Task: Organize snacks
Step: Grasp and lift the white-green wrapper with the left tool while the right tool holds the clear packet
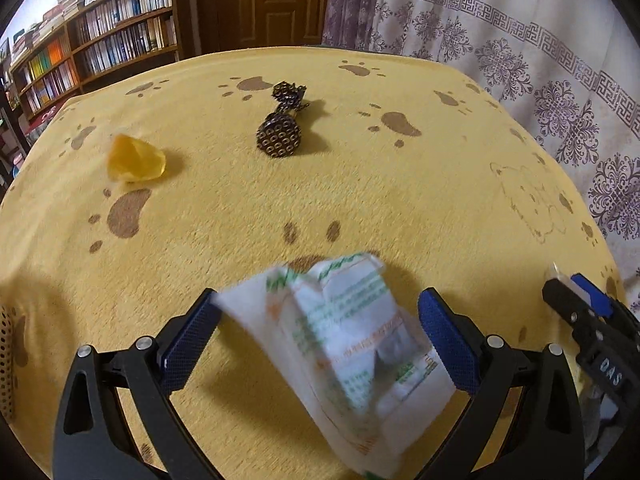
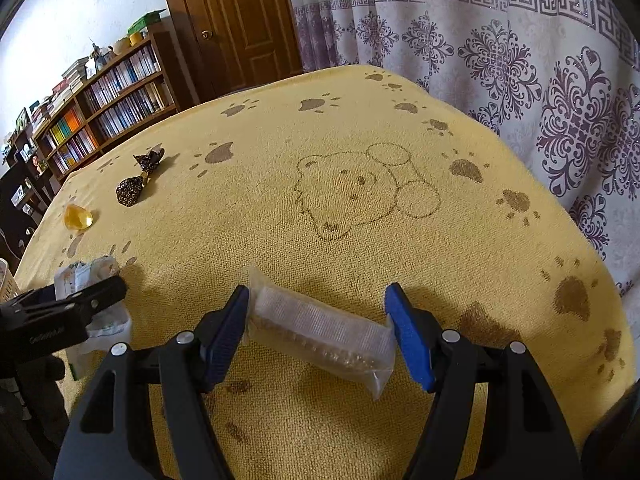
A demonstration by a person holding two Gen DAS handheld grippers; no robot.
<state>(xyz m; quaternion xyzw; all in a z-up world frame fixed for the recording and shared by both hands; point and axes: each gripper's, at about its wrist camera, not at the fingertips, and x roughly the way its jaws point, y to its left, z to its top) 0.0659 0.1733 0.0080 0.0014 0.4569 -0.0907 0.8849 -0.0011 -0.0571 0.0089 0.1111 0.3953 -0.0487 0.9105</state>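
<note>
My left gripper [image 1: 320, 320] spread around blurred white packet [image 1: 344, 352]; only right view shows right gripper [image 2: 316, 320] spread around clear bar [image 2: 320, 332]; contact unclear. Candy [image 1: 136, 158] at ten o'clock.

On the cloth-covered table [image 2: 360, 128], the clear packet [image 2: 320, 332] lies lower centre between the right gripper [image 2: 318, 328] fingers — apparently untouched; the wrapped candy [image 2: 132, 194] and jelly sweet [image 2: 78, 217] sit left, the bookshelf [image 2: 104, 116] behind.

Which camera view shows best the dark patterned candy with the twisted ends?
The left wrist view shows the dark patterned candy best: it lies near the middle of the yellow cloth, larger, with its ring pattern readable. In the right wrist view it sits far left, smaller and more distorted.
</note>
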